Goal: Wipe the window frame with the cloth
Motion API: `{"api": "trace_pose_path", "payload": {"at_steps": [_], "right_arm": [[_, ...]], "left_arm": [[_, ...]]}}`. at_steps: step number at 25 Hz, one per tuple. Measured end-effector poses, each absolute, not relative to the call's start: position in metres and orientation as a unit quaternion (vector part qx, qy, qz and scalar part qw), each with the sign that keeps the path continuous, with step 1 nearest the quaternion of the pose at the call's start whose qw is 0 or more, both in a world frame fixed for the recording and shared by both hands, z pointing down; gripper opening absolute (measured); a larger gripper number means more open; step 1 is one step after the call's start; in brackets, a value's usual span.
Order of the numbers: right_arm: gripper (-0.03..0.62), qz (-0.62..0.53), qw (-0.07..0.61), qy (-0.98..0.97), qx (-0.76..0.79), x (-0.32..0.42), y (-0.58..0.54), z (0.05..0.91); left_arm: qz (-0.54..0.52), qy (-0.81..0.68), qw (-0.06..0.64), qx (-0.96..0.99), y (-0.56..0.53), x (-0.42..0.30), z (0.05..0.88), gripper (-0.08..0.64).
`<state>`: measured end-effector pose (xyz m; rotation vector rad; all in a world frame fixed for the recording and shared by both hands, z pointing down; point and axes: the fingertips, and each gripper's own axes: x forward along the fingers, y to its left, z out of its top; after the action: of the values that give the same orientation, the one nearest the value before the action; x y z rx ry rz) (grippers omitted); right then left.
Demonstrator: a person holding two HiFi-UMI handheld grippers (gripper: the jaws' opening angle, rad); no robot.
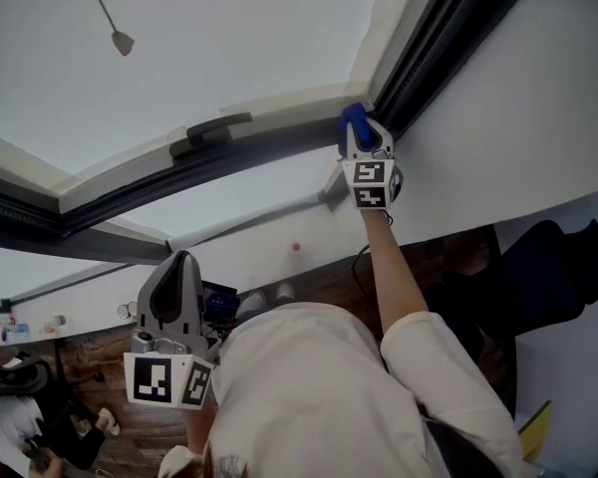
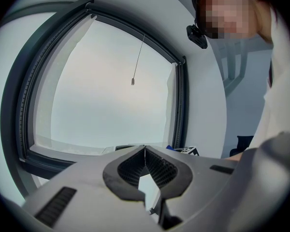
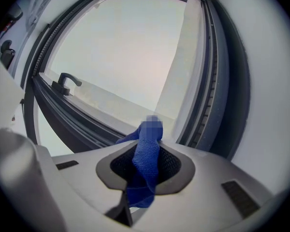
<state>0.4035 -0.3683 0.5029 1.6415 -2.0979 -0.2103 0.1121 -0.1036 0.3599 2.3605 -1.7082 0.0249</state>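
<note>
While left gripper (image 2: 145,151) hangs back, well short of frame (image 1: 279,149), jaws together, empty, right gripper (image 3: 147,153) pinches cloth (image 3: 146,170). Cloth tip at frame corner, contact unclear. Step, likely: wiping. Next: press cloth on, drag along frame.

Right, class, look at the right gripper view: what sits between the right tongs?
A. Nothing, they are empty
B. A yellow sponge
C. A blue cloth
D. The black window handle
C: the right gripper view shows the right tongs shut on a blue cloth, whose end sticks out toward the corner of the window frame.
</note>
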Motion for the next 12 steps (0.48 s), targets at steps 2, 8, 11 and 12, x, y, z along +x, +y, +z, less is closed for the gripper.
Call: {"api": "trace_pose_path", "payload": {"at_steps": [2, 8, 11, 12], "right_arm": [[0.074, -0.08, 0.232, -0.766, 0.594, 0.397, -0.366, 0.502], [0.074, -0.095, 0.236, -0.776, 0.578, 0.378, -0.36, 0.501], [0.074, -0.1, 0.239, -0.777, 0.573, 0.372, -0.358, 0.501], [0.074, -0.1, 0.24, -0.777, 0.573, 0.371, -0.358, 0.501]], "left_arm": [[0.008, -0.581, 0.112, 0.806, -0.103, 0.114, 0.359, 0.009], [0.005, -0.581, 0.116, 0.806, -0.1, 0.114, 0.36, 0.009], [0.004, -0.584, 0.116, 0.804, -0.098, 0.111, 0.36, 0.009], [0.004, -0.584, 0.116, 0.803, -0.098, 0.111, 0.36, 0.009]]}}
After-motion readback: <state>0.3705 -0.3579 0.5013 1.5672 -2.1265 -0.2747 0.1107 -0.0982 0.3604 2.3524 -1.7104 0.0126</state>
